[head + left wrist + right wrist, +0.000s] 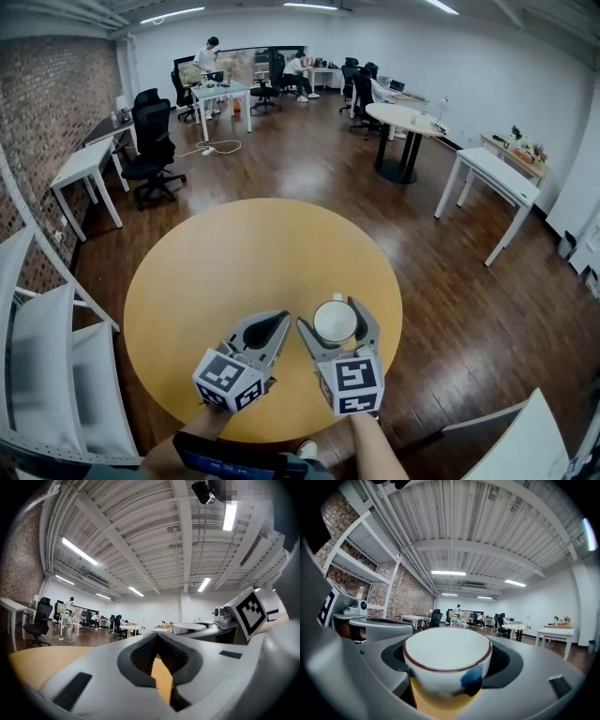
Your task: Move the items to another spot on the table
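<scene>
A white cup [336,321] with a dark red rim sits between the jaws of my right gripper [338,315] near the front of the round wooden table [206,272]. In the right gripper view the cup [447,663] fills the gap, with a blue mark on its side; the jaws press on both its sides. My left gripper [276,325] is just left of it, jaws closed together with nothing between them. In the left gripper view, the left gripper [159,656] shows only a thin slit of table, and the cup [190,628] appears at the right.
The tabletop holds nothing else in the head view. A white shelf unit [47,347] stands at the left, white desks [492,178] and a round table [403,120] at the right. Office chairs [150,141] and people stand far back.
</scene>
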Tool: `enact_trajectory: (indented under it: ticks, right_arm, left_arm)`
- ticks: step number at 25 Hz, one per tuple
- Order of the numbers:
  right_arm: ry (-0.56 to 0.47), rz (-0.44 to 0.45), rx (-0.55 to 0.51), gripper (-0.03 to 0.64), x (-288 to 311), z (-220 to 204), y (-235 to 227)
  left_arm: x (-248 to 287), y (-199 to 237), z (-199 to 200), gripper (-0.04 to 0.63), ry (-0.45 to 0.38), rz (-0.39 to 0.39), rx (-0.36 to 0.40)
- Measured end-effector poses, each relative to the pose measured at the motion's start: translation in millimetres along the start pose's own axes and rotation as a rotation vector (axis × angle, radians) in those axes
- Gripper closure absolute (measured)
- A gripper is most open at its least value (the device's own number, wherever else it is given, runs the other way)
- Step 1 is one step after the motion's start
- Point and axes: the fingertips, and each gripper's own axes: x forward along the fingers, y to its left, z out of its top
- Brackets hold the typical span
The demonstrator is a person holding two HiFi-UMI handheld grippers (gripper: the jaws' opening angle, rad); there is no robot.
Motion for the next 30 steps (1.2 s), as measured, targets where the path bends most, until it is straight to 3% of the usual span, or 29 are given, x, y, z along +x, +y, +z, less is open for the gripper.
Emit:
enact_trajectory:
  ticks: [6,15,25,30]
  right_arm:
    - [-0.004,-0.027,0.008,0.199,-19.6,-4.3,-50.2]
    - [0.003,-0.059,0.012,0.199,-30.8,-22.5,-93.3]
    - [0.001,-0.067,0.026,0.199,-21.5,-54.5,-118.6]
    - [0.018,-0.051,0.040,0.199,-6.3,-93.1,-122.5]
  left_arm:
    - [40.7,-38.9,-2.3,0.591,0.015,-0.030,0.009]
    - [76.9,-63.2,-17.5,0.591,0.022,-0.041,0.012]
    - [105.9,-66.0,-44.8,0.591,0.047,-0.051,-0.004]
    - [116.7,-64.6,-74.7,0.591,0.082,-0.070,-0.006]
